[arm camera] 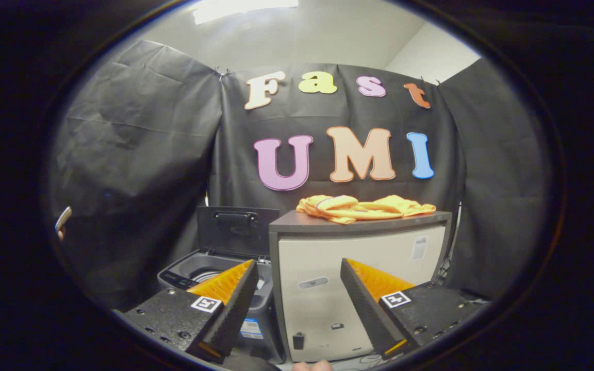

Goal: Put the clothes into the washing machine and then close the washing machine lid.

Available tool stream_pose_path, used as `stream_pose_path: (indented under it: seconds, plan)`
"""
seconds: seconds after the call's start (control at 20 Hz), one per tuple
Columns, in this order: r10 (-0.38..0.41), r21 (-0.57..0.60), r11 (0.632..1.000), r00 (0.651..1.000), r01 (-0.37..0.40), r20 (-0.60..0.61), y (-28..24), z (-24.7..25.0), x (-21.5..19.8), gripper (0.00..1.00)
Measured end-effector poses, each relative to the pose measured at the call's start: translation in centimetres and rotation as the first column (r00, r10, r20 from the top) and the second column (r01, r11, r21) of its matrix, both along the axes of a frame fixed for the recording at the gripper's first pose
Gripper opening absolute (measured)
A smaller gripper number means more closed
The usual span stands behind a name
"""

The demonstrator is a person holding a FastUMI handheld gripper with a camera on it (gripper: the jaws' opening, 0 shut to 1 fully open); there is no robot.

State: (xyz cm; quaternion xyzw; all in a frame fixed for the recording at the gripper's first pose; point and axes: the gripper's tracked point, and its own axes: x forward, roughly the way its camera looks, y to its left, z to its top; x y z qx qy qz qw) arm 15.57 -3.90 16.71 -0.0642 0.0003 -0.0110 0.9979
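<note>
A crumpled yellow-orange garment [364, 207] lies on top of a small white cabinet [364, 278], well beyond my fingers. To the cabinet's left stands a grey top-loading washing machine [199, 270] with its dark lid [236, 229] raised upright, and the drum opening shows behind my left finger. My gripper [298, 265] is open, with nothing between its fingers, and looks at the cabinet's front from a distance. The left finger [230, 293] covers part of the washer's front.
Black cloth walls enclose the booth on the left, back and right. The cabinet has a dark top slab [297, 222] and stands tight against the washer. A small pale object [63, 219] pokes out at the far left by the cloth.
</note>
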Motion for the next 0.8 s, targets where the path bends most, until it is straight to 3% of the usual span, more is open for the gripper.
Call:
stream_pose_path:
  seconds: [0.3,0.65,0.8]
  plan:
    - [-0.041,-0.046,0.998,0.999,0.039,-0.028,-2.5,3.4,4.8,0.97]
    - [-0.067,0.001,0.998,0.994,0.067,-0.091,-5.5,6.7,11.8,0.97]
    - [-0.117,-0.073,0.991,0.988,0.109,-0.105,-7.9,8.3,14.5,0.97]
